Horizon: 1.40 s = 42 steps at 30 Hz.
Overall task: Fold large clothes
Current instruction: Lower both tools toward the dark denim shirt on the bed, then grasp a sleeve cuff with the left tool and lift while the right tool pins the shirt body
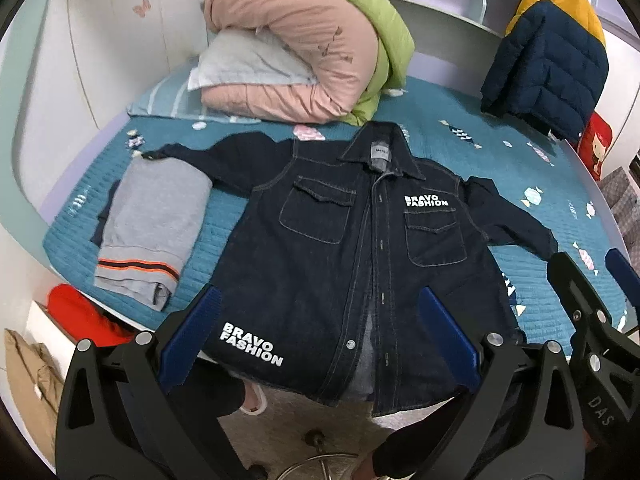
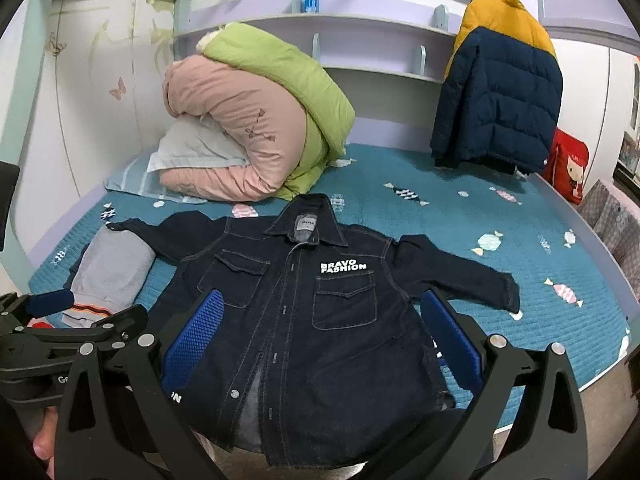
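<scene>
A dark denim jacket (image 1: 328,248) with white "BRAVO FASHION" print lies face up on the teal bed cover, sleeves spread, hem hanging over the near edge. It also shows in the right wrist view (image 2: 304,304). My left gripper (image 1: 320,312) is open and empty, its blue pads (image 1: 192,336) above the jacket's hem. My right gripper (image 2: 320,316) is open and empty, above the jacket's lower front. The right gripper also shows at the right edge of the left wrist view (image 1: 584,272), and the left gripper at the left of the right wrist view (image 2: 52,304).
A folded grey garment (image 1: 152,224) lies left of the jacket. Rolled pink and green quilts (image 1: 304,48) and a pillow sit at the back. A navy and yellow puffer jacket (image 1: 552,52) hangs at the back right. A red cushion (image 2: 568,168) stands beside it.
</scene>
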{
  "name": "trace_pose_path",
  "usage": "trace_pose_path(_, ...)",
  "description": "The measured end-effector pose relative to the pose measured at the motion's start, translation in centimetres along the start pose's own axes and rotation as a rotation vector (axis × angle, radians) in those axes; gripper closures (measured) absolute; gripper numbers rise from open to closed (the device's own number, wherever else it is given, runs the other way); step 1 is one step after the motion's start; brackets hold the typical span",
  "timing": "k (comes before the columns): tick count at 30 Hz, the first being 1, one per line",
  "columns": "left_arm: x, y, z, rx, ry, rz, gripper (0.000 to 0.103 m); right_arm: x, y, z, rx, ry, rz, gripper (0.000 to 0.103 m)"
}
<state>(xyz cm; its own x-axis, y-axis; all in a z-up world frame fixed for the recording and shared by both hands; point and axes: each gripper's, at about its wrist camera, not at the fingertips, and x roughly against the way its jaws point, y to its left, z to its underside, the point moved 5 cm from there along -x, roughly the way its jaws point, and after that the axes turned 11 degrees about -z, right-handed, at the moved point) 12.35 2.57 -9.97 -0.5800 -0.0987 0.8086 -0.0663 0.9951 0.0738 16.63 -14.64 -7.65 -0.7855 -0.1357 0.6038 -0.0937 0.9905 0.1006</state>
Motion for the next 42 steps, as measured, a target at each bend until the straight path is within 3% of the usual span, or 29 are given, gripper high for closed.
trace_pose_path(7,-5.7,1.9,-2.0,0.039,0.068,0.023,0.005,-5.8,0.9,-0.1,-0.083,0.070,-0.035,0.007)
trace_pose_path(13,-11.0,4.8,-3.8,0.061,0.159,0.035,0.005,-11.7,3.3,-1.1,-0.065,0.149,-0.099,0.007)
trace_pose_path(16,-13.0,7.1,-5.6,0.104,0.154,0.042,0.005,-14.4,4.8,-1.7,-0.029,0.178,-0.143,0.008)
trace_pose_path(19,-14.9,9.7,-7.6,0.197,0.159,0.108,0.005,-17.0,5.8,-2.5,0.009,0.194,-0.161,0.009)
trace_pose_path(22,-16.8,12.3,-9.5,0.274,0.163,0.127,0.005,-19.5,6.6,-3.6,0.015,0.225,-0.208,0.024)
trace_pose_path(25,-19.3,14.7,-11.9,0.275,0.169,0.058,0.005,-22.1,7.3,-4.8,0.002,0.258,-0.257,0.036)
trace_pose_path(28,-21.8,16.7,-14.1,0.250,0.183,-0.021,0.005,-24.9,8.4,-5.9,0.018,0.299,-0.296,0.057)
trace_pose_path(30,-23.7,18.0,-15.5,0.241,0.210,-0.046,0.005,-26.9,9.1,-6.4,0.019,0.324,-0.332,0.078)
trace_pose_path(36,-28.7,22.9,-18.5,0.289,0.289,-0.146,0.005,-34.0,11.5,-6.2,0.043,0.455,-0.391,0.090)
trace_pose_path(42,-33.8,26.6,-19.8,0.322,0.385,-0.149,0.005,-40.5,13.4,-5.9,0.040,0.545,-0.410,0.093)
